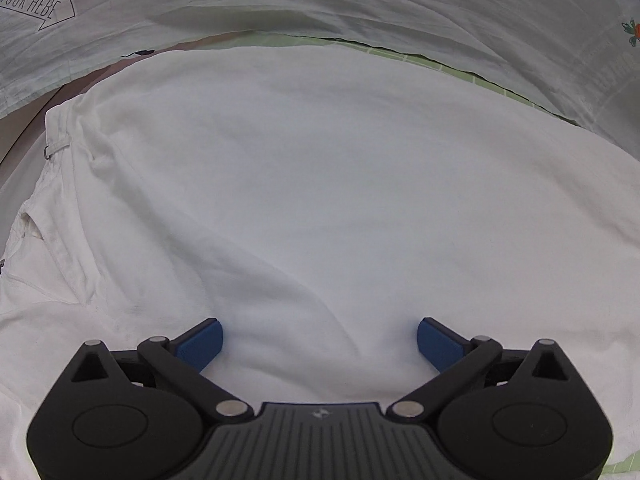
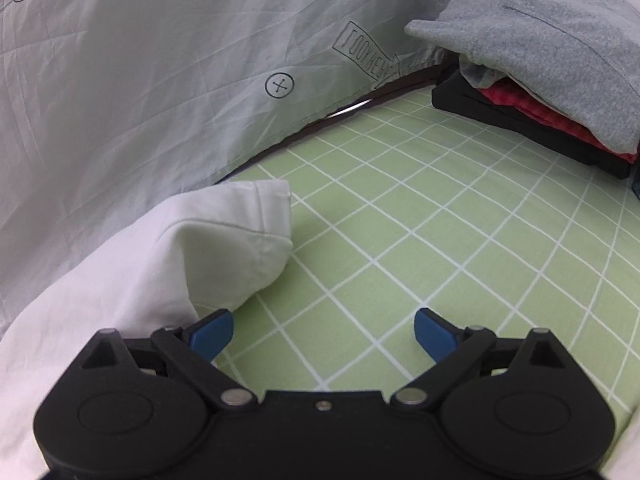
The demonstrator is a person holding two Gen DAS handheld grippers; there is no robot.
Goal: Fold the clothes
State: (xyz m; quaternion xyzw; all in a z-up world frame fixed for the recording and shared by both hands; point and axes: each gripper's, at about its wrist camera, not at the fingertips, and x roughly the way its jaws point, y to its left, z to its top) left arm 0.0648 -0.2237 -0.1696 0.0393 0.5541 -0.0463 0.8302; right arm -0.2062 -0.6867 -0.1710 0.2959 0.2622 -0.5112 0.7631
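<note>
A white garment (image 1: 320,184) lies spread over the bed and fills most of the left wrist view; a belt loop and waistband show at its left edge. My left gripper (image 1: 319,340) hangs just above it, open, its blue pads (image 1: 202,342) wide apart with only flat cloth beneath. In the right wrist view a folded end of the white garment (image 2: 224,240) rests on the green checked sheet (image 2: 440,240). My right gripper (image 2: 323,334) is open beside that end, its left pad (image 2: 212,334) close to the cloth's edge, nothing between the pads.
A pale printed sheet (image 2: 140,80) with arrows and crossed circles rises like a wall behind the bed. At the far right stands a stack of folded clothes (image 2: 540,80): grey on top, red and black below. Green checked sheet lies bare between the stack and the white garment.
</note>
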